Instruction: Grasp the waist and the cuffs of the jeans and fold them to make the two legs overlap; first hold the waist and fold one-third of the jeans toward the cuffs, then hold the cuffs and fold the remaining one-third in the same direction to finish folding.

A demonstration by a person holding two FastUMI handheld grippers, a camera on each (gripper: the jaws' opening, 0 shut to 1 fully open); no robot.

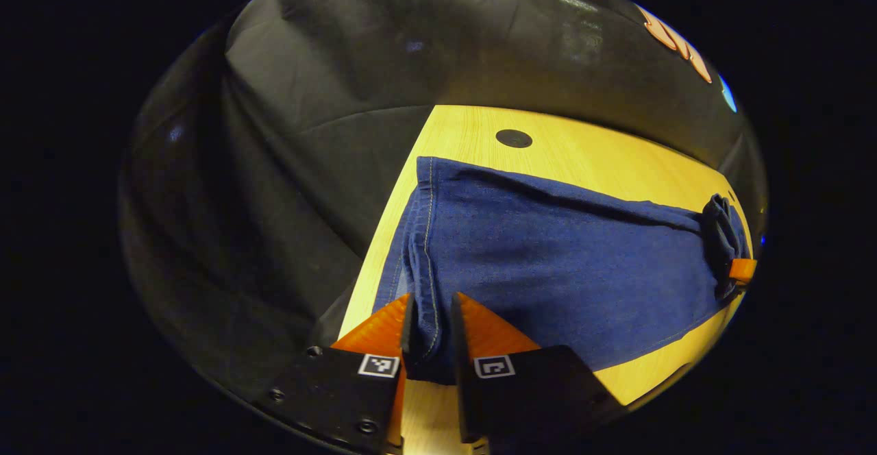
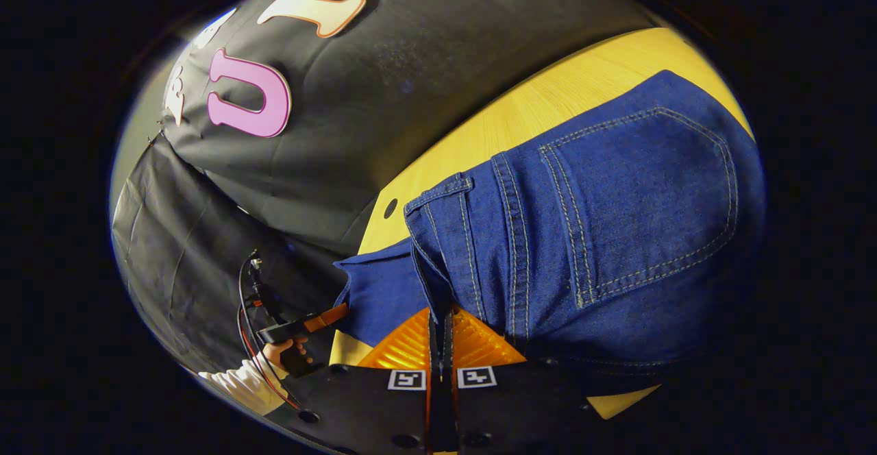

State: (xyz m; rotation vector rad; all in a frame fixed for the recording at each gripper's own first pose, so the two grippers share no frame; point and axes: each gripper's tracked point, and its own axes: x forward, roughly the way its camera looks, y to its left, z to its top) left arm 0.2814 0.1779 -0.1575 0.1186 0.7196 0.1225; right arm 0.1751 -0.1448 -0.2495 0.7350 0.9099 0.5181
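Note:
Blue jeans (image 1: 548,263) lie lengthwise across the yellow wooden table (image 1: 589,157). In the left gripper view, my left gripper (image 1: 430,335) is shut on the stitched cuff edge at the near end. The waist at the far end is bunched up, with the right gripper (image 1: 741,271) on it. The right gripper view has the waistband and a back pocket (image 2: 637,201) close up. My right gripper (image 2: 439,331) is shut on a fold of the waistband. Beyond it, a hand (image 2: 284,353) in a white sleeve holds the left gripper (image 2: 327,318) at the cuff end.
A small black round cap (image 1: 514,138) is set into the tabletop past the jeans. The black cloth wall (image 1: 308,133) hangs close behind and beside the table. The table's left edge runs just beside the cuffs, and bare wood (image 2: 548,105) shows behind the waist.

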